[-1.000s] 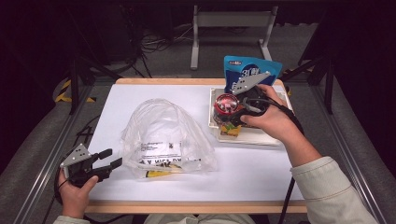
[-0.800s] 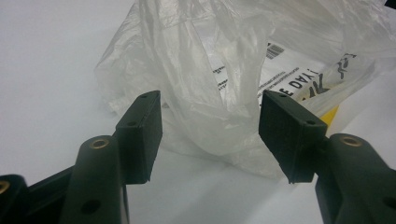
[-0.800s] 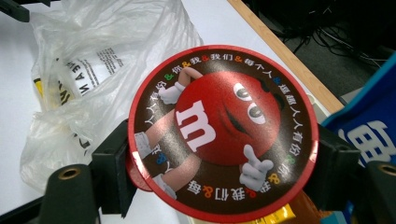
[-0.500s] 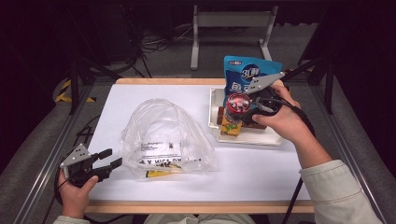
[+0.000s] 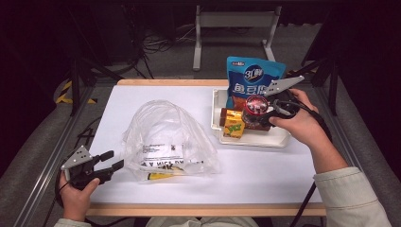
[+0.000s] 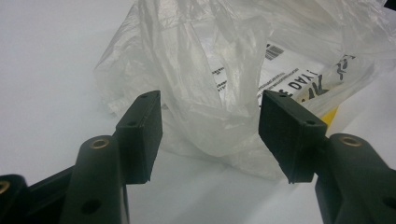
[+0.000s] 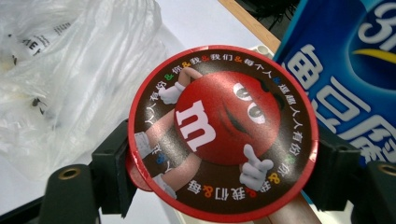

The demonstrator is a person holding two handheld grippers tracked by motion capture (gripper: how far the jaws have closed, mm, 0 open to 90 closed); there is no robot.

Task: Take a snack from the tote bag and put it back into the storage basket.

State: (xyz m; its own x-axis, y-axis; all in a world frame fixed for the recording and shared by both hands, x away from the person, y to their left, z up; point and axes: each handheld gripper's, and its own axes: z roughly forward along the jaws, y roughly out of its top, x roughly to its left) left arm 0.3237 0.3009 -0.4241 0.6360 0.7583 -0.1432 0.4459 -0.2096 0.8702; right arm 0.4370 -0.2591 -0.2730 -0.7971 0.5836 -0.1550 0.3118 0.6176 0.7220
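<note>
R claw is clenched on a round candy tub w/ red rim and red M&M-figure lid, jaws on opp. sides of it; lid faces the claw's camera. R hand comes in from the right, forearm angled across the table corner, tub held just above a white rectangular tray. Under/beside the claw in the tray: a yellow carton and a brown packet. Just behind, a blue snack pouch stands upright. L claw is released, jaws apart, low near the table edge; crumpled clear plastic bag w/ printed paper inside lies just ahead.
</note>
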